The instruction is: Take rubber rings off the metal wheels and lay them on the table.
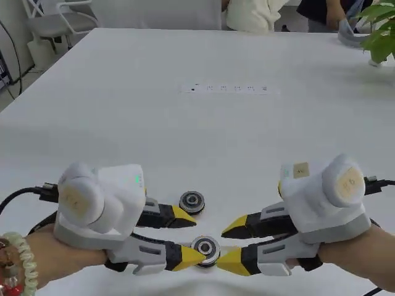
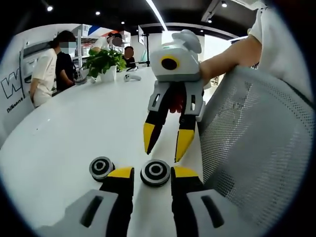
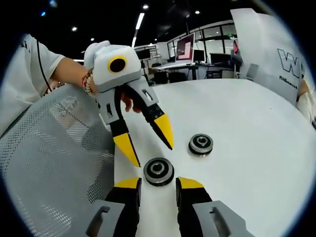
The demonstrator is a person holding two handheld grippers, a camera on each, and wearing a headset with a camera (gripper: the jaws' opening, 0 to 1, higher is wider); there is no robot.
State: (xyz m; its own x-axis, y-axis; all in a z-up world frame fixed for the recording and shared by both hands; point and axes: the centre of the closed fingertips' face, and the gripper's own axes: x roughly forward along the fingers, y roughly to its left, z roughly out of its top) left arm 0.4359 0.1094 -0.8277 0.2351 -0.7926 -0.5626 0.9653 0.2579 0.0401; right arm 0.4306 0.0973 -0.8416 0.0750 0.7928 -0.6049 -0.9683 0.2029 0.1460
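Two metal wheels with black rubber rings lie flat on the white table [image 1: 185, 123]. The near wheel [image 1: 205, 248] [image 2: 156, 173] [image 3: 158, 171] sits between both grippers' yellow tips. My left gripper [image 1: 190, 237] [image 2: 153, 173] is open, its jaws on either side of this wheel with slight gaps. From the opposite side my right gripper [image 1: 222, 245] [image 3: 159, 183] faces it, also open, its tips just short of the wheel. The second wheel [image 1: 192, 201] [image 2: 101, 168] [image 3: 201, 144] rests apart, a little farther from me. Each gripper shows in the other's view: right [image 2: 165, 150], left [image 3: 152, 152].
A recessed socket strip [image 1: 225, 88] lies mid-table. A potted plant [image 1: 379, 31] stands at the far right corner, a chair [image 1: 62, 21] at the far left, and people stand beyond the far edge. A mesh chair back [image 2: 256, 148] is close behind me.
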